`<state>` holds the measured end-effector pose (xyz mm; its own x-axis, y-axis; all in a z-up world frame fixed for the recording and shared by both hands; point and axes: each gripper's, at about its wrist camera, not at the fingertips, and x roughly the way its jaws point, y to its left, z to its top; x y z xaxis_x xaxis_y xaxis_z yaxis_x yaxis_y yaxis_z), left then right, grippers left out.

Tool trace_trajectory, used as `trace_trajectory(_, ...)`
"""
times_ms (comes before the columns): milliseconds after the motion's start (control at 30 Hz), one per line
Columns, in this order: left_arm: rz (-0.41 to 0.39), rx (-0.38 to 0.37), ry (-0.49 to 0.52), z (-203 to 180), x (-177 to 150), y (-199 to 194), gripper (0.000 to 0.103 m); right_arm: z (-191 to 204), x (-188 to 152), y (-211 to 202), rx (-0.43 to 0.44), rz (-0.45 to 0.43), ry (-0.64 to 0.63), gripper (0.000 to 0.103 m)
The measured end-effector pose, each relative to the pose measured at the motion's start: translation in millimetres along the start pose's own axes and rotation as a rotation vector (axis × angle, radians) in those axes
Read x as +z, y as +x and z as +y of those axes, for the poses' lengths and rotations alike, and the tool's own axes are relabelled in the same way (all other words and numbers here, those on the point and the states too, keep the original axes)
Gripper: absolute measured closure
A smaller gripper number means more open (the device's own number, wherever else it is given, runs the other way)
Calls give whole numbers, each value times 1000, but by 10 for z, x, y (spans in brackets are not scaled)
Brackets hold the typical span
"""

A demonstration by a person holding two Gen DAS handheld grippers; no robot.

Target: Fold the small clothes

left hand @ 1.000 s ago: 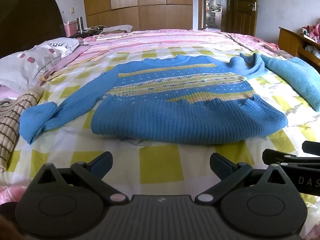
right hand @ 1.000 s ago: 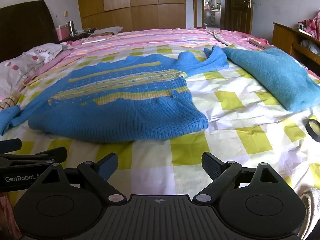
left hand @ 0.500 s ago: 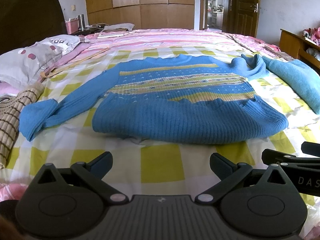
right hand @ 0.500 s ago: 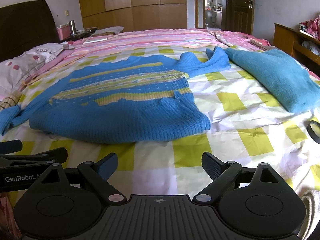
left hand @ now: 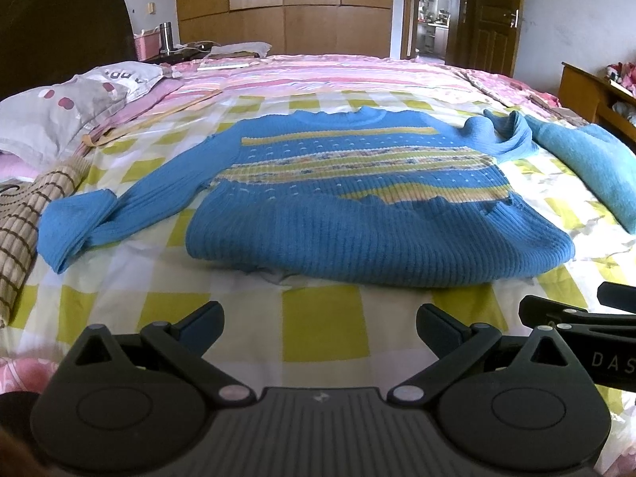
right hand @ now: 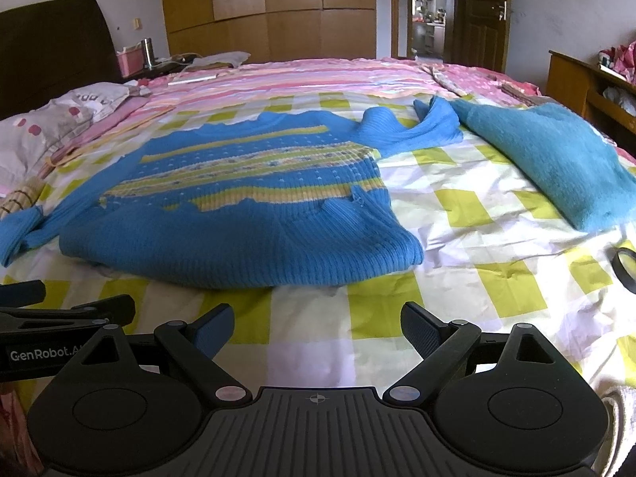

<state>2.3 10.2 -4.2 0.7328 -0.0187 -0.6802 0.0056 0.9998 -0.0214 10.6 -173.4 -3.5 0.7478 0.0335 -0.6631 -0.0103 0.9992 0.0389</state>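
Note:
A blue knit sweater (left hand: pixel 357 214) with yellow patterned bands lies flat on the bed, hem nearest me, its sleeves spread to both sides. It also shows in the right wrist view (right hand: pixel 246 206). My left gripper (left hand: pixel 320 324) is open and empty, hovering over the sheet just short of the hem. My right gripper (right hand: pixel 318 326) is open and empty, also short of the hem, toward the sweater's right corner. Each gripper shows at the edge of the other's view.
The bed has a yellow-checked sheet (left hand: pixel 318 318). A folded teal garment (right hand: pixel 556 159) lies at the right. A pillow (left hand: pixel 59 111) and a checked cloth (left hand: pixel 24 206) lie at the left. A black ring (right hand: pixel 624 264) lies on the sheet at the right.
Both grippers have shifted slightly, so the sweater sits a little further right in the views. Both stay open and empty.

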Motion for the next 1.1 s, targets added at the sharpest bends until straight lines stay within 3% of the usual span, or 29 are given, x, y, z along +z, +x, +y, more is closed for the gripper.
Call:
trace_trajectory(800, -10, 5, -29, 67, 17, 4, 0, 101, 50, -38, 8, -73, -62, 11)
trace_trajectory(1100, -4, 4, -29, 78, 19, 18, 0, 88, 42, 13, 16, -48, -31, 11)
